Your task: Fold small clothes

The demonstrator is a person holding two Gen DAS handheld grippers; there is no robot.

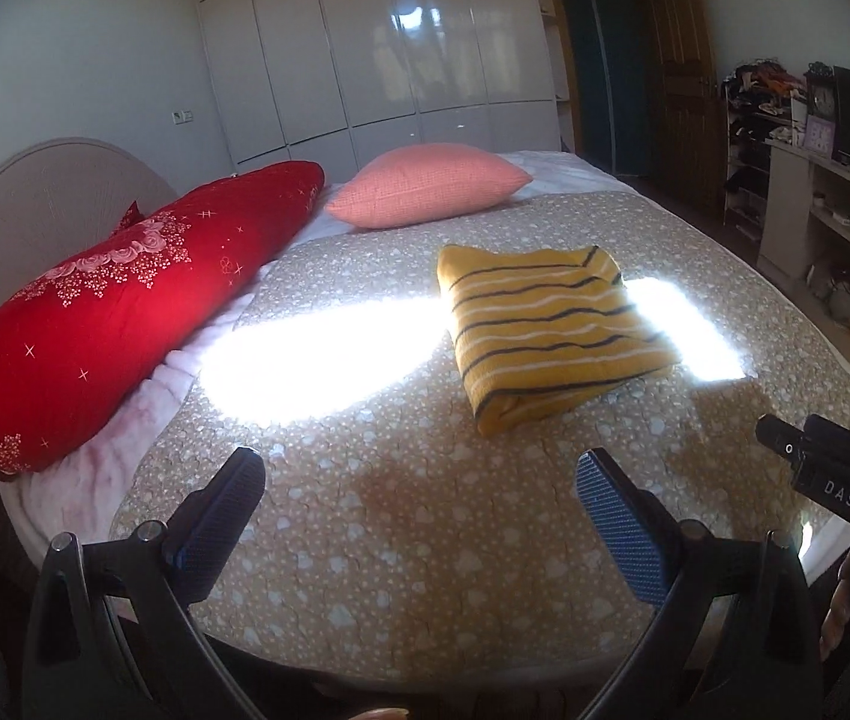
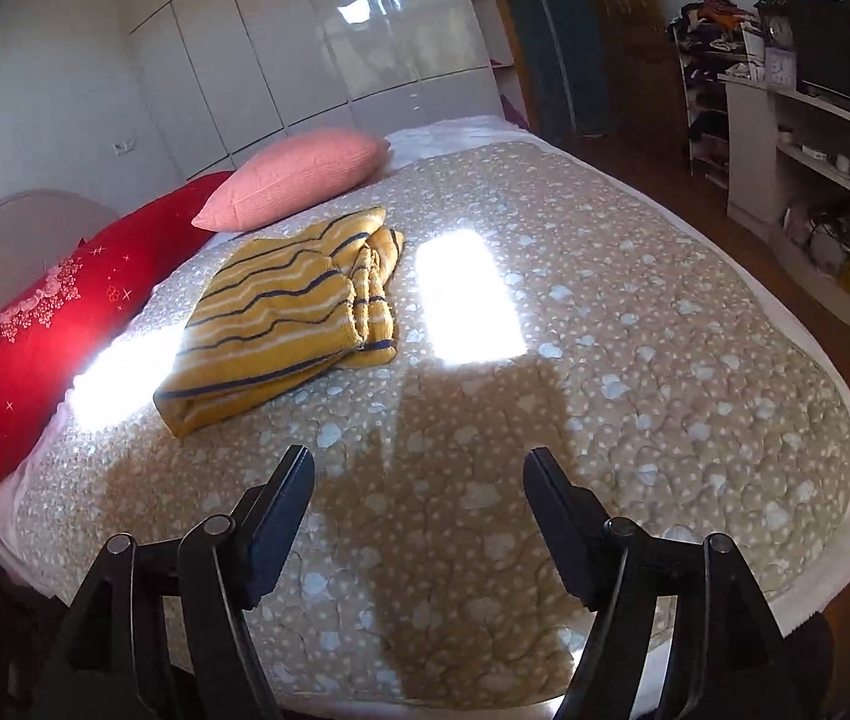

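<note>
A bed [image 1: 425, 540] covered by a beige quilt with pale heart-like patches fills most of both views, and a bright band of sunlight is cast across it. Behind it a glossy white wardrobe [image 1: 377, 42] is seen, and open shelving [image 1: 832, 222] crowded with small items stands along the wall to the right. A long red floral bolster [image 1: 101, 312] is laid along the headboard side, with a pink pillow [image 1: 425, 186] beside it, further back.

The left gripper [image 1: 422, 474] is held over the near edge of the bed, angled down toward the quilt; its jaws are spread wide, the blue textured pads are turned inward, and only quilt is seen between them. The right gripper [image 2: 419, 474] is held in the same downward-angled pose over the near part of the bed, its jaws likewise apart and empty. In the left wrist view, part of the right gripper is seen entering at the right edge, beside the bed's corner.

The yellow striped sweater [image 1: 550, 330] is found on the quilt at mid-bed, well apart from both grippers and touched by neither. It is folded into a compact, roughly rectangular bundle with dark and white stripes, and the fold's thick rounded edge faces the near side. From the right wrist view, a folded-in sleeve with a ribbed cuff [image 2: 374, 324] is seen lying along the bundle's right side. The sunlit band is partly covered by the garment.
</note>
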